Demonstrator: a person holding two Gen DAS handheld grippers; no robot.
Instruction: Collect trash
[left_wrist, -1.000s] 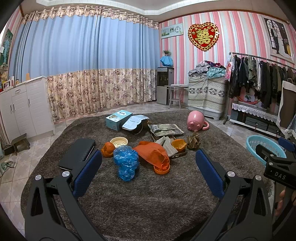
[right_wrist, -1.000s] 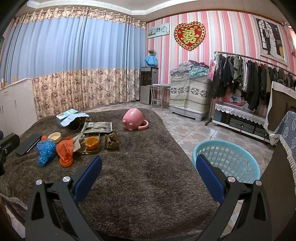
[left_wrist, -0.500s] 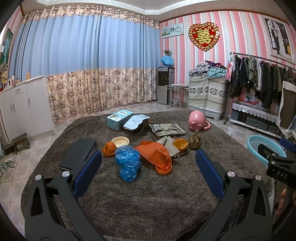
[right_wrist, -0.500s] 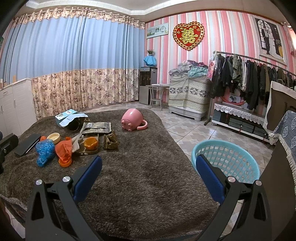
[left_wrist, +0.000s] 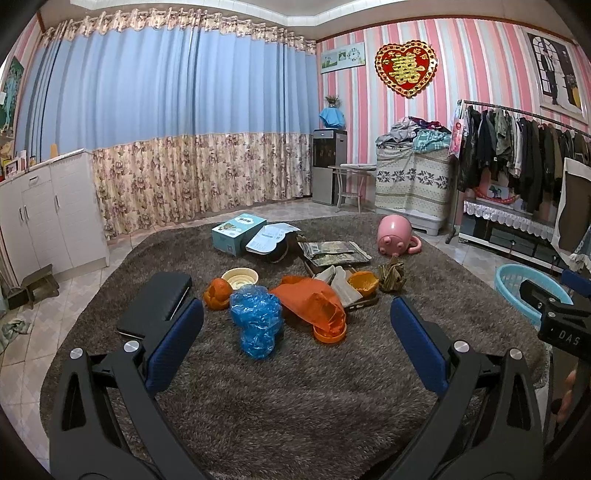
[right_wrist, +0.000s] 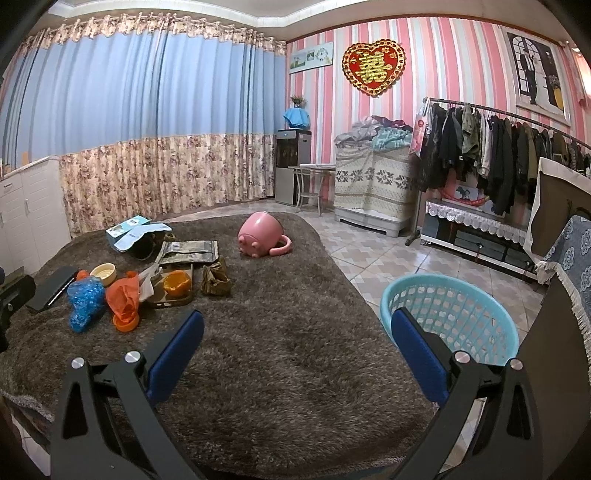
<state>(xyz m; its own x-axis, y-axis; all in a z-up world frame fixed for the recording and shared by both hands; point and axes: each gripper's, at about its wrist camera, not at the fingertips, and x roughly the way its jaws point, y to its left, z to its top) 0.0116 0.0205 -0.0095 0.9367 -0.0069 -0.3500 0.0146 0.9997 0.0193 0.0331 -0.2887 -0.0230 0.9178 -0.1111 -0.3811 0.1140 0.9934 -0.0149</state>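
Note:
Trash lies in a cluster on the brown shag rug (left_wrist: 295, 398): a crumpled blue plastic bag (left_wrist: 256, 321), an orange plastic bag (left_wrist: 314, 301), orange cups (left_wrist: 362, 282), a cream bowl (left_wrist: 240, 277), papers (left_wrist: 334, 252) and a brown crumpled wrapper (left_wrist: 392, 279). The same cluster shows at the left in the right wrist view, with the blue bag (right_wrist: 84, 298) nearest. A light blue laundry basket (right_wrist: 448, 314) stands on the tiles right of the rug. My left gripper (left_wrist: 295, 343) is open and empty, short of the blue bag. My right gripper (right_wrist: 295, 350) is open and empty above the rug, beside the basket.
A black flat case (left_wrist: 157, 308) lies left of the trash. A teal box (left_wrist: 238, 234) and a tipped pink pig-shaped pot (left_wrist: 395, 240) lie further back. White cabinets (left_wrist: 40, 214) stand at left, a clothes rack (right_wrist: 498, 158) at right.
Both views have shifted only slightly; the left gripper has edged a little towards the trash cluster. Both grippers stay open and empty.

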